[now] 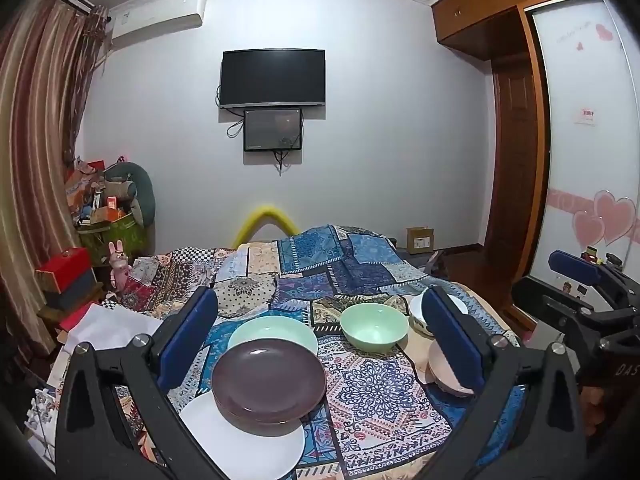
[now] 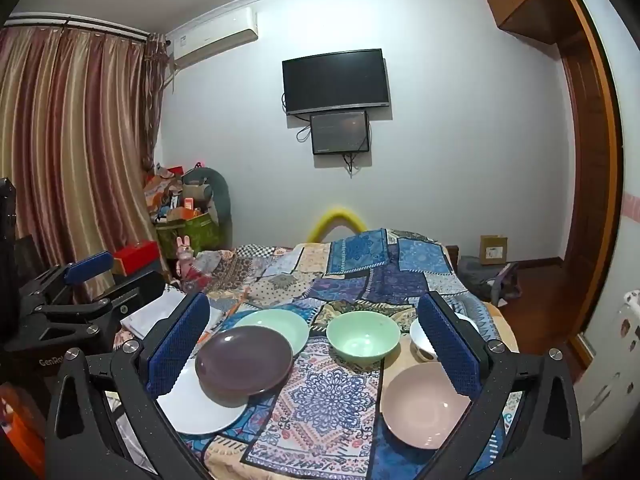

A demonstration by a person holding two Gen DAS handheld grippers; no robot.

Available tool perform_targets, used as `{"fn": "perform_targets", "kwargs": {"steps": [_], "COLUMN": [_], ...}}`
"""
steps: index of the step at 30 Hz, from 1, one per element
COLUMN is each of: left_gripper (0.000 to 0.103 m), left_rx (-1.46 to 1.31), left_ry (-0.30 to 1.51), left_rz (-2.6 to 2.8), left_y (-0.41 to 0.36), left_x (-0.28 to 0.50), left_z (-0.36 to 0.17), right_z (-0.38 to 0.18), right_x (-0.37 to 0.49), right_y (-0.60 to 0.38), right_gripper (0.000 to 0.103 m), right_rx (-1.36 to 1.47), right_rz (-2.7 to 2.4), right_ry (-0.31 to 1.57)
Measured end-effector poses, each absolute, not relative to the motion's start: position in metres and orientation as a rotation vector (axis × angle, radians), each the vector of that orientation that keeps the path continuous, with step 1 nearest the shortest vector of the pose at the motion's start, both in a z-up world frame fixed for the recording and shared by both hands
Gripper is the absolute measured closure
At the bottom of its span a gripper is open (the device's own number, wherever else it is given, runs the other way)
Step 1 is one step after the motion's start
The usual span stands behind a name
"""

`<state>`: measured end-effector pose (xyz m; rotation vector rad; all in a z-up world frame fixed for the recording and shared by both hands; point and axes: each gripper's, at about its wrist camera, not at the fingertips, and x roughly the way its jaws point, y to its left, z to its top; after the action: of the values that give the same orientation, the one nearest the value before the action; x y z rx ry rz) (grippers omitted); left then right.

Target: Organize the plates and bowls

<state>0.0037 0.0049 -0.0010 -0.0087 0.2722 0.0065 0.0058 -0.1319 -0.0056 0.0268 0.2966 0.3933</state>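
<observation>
Home bedroom | patchwork bedspread (image 2: pixel 360 264) over bed | wall-mounted TV (image 2: pixel 335 80) | air conditioner (image 2: pixel 216 34) near ceiling | striped curtains (image 2: pixel 68 140) | wooden wardrobe (image 1: pixel 516 128) | pink bunny toy (image 1: pixel 119 266)

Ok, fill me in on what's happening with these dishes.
A person holds a claw in each hand over a bed with a patchwork cover. The left claw and right claw are open and empty. The purple plate overlaps a white plate and a green plate. A green bowl, pink bowl and white bowl sit separately.
</observation>
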Motion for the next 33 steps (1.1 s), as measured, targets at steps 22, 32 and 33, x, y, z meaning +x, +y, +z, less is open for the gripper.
{"fn": "perform_targets", "kwargs": {"steps": [22,32,33], "left_gripper": [0.000,0.000,0.000], "left_rx": [-0.008,-0.005,-0.003], "left_ry": [0.274,0.275,0.277], "left_rz": [0.021,0.019,0.016], "left_y": [0.0037,0.0007,0.0002], "left_x": [0.0060,0.0061,0.0058], "left_z": [-0.0036,-0.0029,-0.0025], "right_z": [-0.0057,-0.0050,-0.0050], "right_x": [0.0005,0.0009,0.0010], "right_y": [-0.1318,-0.1337,-0.1338], "right_gripper": [0.000,0.000,0.000], "right_rx": [0.031,0.035,0.036], "right_rz": [0.399,0.401,0.401], "right_ry": [0.286,0.284,0.285]}}
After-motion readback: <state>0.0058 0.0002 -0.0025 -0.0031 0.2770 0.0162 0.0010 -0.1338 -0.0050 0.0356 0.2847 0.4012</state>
